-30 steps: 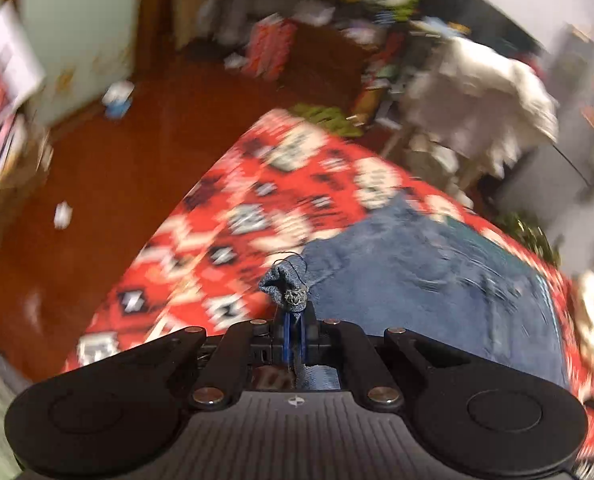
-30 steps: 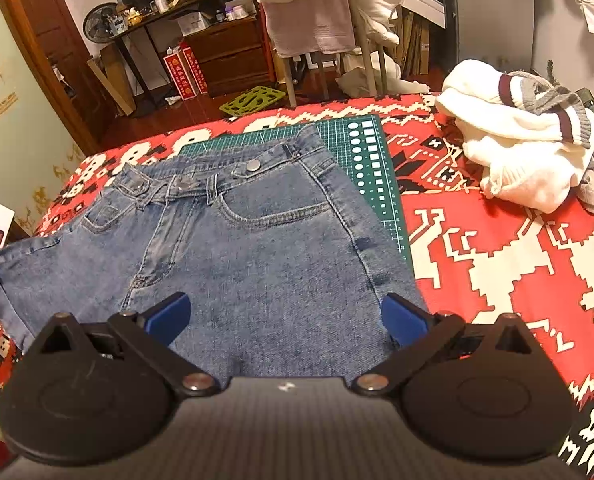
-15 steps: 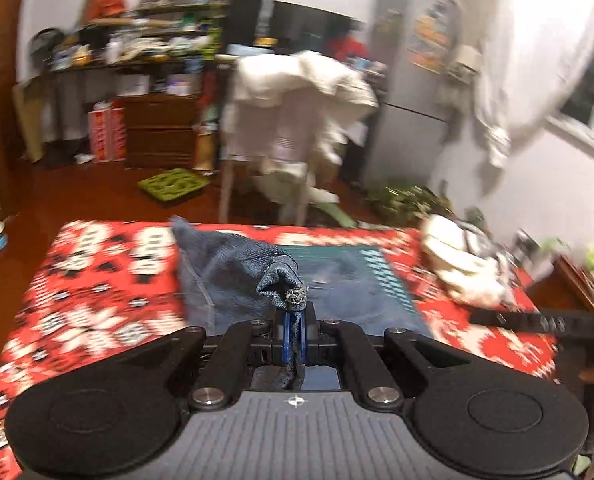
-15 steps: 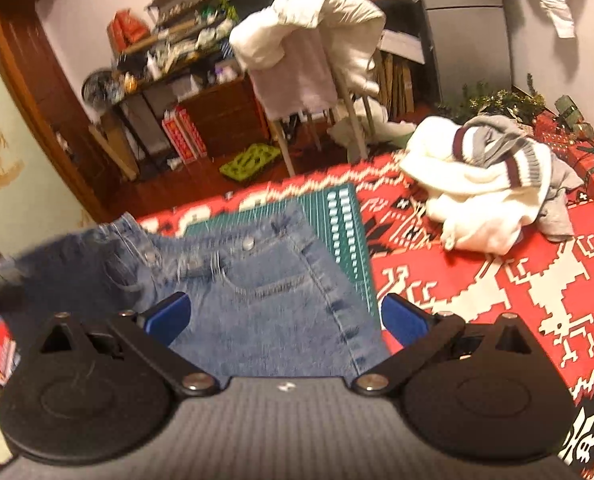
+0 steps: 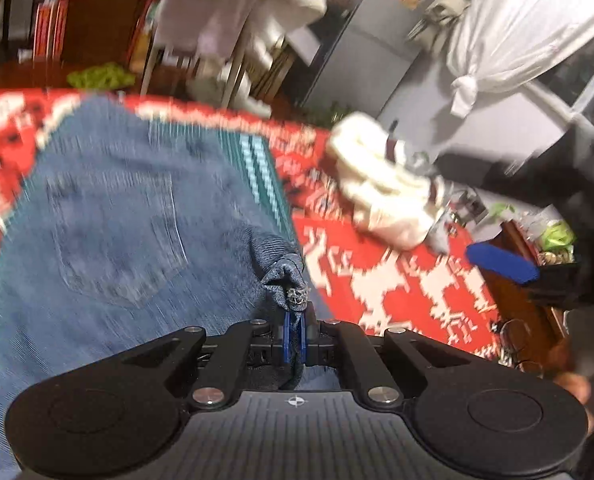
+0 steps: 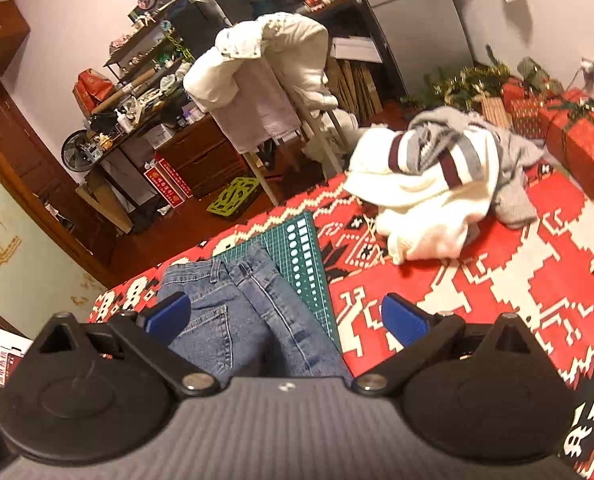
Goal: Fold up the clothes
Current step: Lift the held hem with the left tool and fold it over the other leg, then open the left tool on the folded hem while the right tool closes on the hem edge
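- The left claw is pressed together on a bunched corner of the denim shorts; the pinched cloth pokes up between its blue pads.
- In the left wrist view the shorts lie folded over on themselves, a back pocket facing up, spread to the left of and beyond the claw. This view is blurred.
- The shorts rest partly on a green cutting mat, which lies on the red patterned cloth that covers the tabletop.
- The right claw stands wide open with nothing between its blue pads; it hangs above the near edge of the shorts, over the mat's right border.
- In the right wrist view the shorts show as a narrow folded strip with the waistband at the far end.
- A heap of white and grey clothes sits on the cloth at the far right, well apart from the shorts.
- Beyond the tabletop a chair draped with pale garments stands on the floor.
- In the left wrist view one blue pad of the right claw shows at the right, above the red cloth.
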### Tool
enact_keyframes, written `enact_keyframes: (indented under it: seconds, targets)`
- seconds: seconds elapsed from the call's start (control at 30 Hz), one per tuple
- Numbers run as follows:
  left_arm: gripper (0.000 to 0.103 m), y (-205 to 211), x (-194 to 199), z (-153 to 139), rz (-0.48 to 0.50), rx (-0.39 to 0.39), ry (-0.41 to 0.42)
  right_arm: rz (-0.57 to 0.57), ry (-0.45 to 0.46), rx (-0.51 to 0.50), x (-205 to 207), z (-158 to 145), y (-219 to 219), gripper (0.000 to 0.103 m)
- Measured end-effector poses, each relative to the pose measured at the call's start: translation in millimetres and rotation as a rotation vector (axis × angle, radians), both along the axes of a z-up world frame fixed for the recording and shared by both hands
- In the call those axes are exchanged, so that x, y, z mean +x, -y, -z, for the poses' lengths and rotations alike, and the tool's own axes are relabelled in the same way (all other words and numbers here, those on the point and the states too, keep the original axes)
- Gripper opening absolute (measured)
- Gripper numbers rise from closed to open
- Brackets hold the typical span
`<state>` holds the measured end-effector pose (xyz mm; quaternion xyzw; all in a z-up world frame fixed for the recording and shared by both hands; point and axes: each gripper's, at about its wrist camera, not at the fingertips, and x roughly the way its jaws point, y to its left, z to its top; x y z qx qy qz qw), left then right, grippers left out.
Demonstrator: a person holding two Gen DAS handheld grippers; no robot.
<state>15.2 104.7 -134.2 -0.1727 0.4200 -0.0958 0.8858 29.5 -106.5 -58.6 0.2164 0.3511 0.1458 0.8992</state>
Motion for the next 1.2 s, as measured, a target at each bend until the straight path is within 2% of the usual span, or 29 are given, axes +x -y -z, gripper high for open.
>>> enact_keyframes:
  seconds: [0.13,0.23,0.3,0.37,0.47,0.57,0.63,0.77,0.97,1.0,1.2]
  targets:
    - [0.005,8,0,21,0.001,0.016,-0.040,-0.020,-0.014,-0.018,5,6,-5,0.102]
    - [0.006,0,-1,28,-0.014,-0.039,-0.064,-0.040,-0.022,-0.046,6,10,-14,0.103]
    - [0.011,-5,-3,28,-0.022,-0.074,-0.081,-0.047,-0.030,-0.061,6,13,-17,0.103]
    - [0.013,-10,-8,24,-0.024,-0.078,-0.078,-0.049,-0.041,-0.073,5,16,-20,0.103]
    - [0.026,-20,-21,12,-0.021,-0.089,-0.061,-0.050,-0.068,-0.078,4,22,-22,0.103]
    - [0.031,-32,-34,-1,-0.024,-0.118,-0.040,-0.047,-0.112,-0.075,5,32,-21,0.103]
    - [0.034,-45,-43,-11,-0.027,-0.158,-0.028,-0.043,-0.142,-0.073,3,38,-19,0.103]
    - [0.046,-78,-58,-28,-0.054,-0.177,-0.001,-0.046,-0.176,-0.046,-7,43,-9,0.103]
    - [0.049,-138,-74,-32,-0.174,-0.158,-0.015,-0.052,-0.203,0.050,-24,45,6,0.102]
    - [0.049,-148,-76,-28,-0.200,-0.176,-0.027,-0.047,-0.211,0.075,-25,47,8,0.102]
    - [0.048,-203,-86,15,-0.362,-0.419,-0.081,0.018,-0.304,0.303,-16,83,14,0.091]
